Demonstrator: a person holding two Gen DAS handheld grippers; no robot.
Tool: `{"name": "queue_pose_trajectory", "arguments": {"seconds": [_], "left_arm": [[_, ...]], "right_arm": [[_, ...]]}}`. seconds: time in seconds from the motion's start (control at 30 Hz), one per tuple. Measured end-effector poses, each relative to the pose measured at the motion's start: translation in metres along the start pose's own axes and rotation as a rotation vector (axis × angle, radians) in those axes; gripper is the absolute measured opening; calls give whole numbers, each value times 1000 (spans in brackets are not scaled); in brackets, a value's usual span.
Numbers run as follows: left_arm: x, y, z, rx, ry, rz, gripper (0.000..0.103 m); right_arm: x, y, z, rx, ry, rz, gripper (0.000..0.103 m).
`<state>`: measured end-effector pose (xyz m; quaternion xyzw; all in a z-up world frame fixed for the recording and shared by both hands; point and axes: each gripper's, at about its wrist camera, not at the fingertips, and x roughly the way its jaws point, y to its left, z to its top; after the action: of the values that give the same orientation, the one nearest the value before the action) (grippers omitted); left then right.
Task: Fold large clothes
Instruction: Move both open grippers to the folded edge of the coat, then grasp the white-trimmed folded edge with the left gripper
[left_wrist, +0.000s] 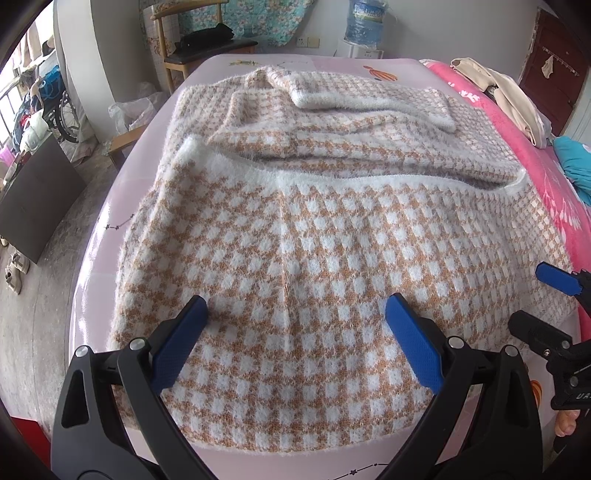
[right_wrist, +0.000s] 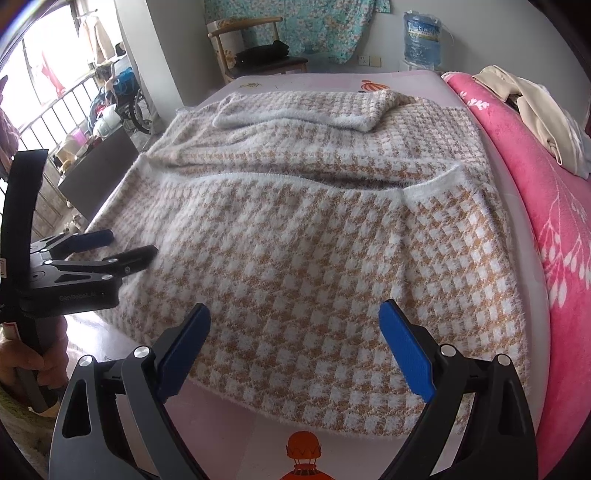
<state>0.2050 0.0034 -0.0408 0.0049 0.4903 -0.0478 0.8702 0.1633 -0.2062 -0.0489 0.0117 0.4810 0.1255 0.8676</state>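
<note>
A large fuzzy sweater (left_wrist: 332, 240) in an orange-and-white houndstooth check lies flat on a pink bed sheet (left_wrist: 96, 236), sleeves folded across its far part. Its white hem band (left_wrist: 332, 181) runs across the middle. My left gripper (left_wrist: 295, 306) hovers open over the near part of the sweater, nothing between its blue pads (left_wrist: 177, 350). My right gripper (right_wrist: 293, 314) is also open, above the sweater (right_wrist: 314, 240) near its front edge. The left gripper (right_wrist: 129, 243) shows at the left of the right wrist view, held by a hand (right_wrist: 22, 362).
A bright pink blanket (right_wrist: 554, 221) with beige clothes (right_wrist: 535, 114) on it lies along the right. A wooden chair (right_wrist: 258, 48) with dark clothing stands behind the bed, beside a water jug (right_wrist: 423, 40). A dark cabinet (left_wrist: 33, 195) and a wheelchair (left_wrist: 62, 110) are at the left.
</note>
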Motion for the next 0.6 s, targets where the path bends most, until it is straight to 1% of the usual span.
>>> {"name": "queue_pose_trajectory", "arguments": {"seconds": [0.07,0.17,0.27,0.37,0.4,0.47,0.5,0.57,0.6], "left_arm": [[-6,-1,0,18,-42,15,94],[-17,2,1,31,-107,35,94],[-28,13,7,10,-159,44,94],[-34,29,15,-15,-189,45,93],[-34,34,16,-21,-198,43,91],[-32,45,23,-28,-210,31,76],[-29,51,27,-28,-206,24,75],[-21,60,34,-22,-194,11,63],[-15,65,38,-17,-182,8,61]], "right_arm": [[6,-2,-3,4,17,1,90],[8,-5,-4,12,16,16,90],[10,-5,-3,6,15,17,91],[10,-6,-4,5,15,23,91],[10,-6,-4,6,16,25,91],[10,-6,-4,5,19,28,91],[11,-6,-4,3,21,28,91],[11,-6,-4,3,21,27,91],[11,-6,-3,3,21,27,91]]}}
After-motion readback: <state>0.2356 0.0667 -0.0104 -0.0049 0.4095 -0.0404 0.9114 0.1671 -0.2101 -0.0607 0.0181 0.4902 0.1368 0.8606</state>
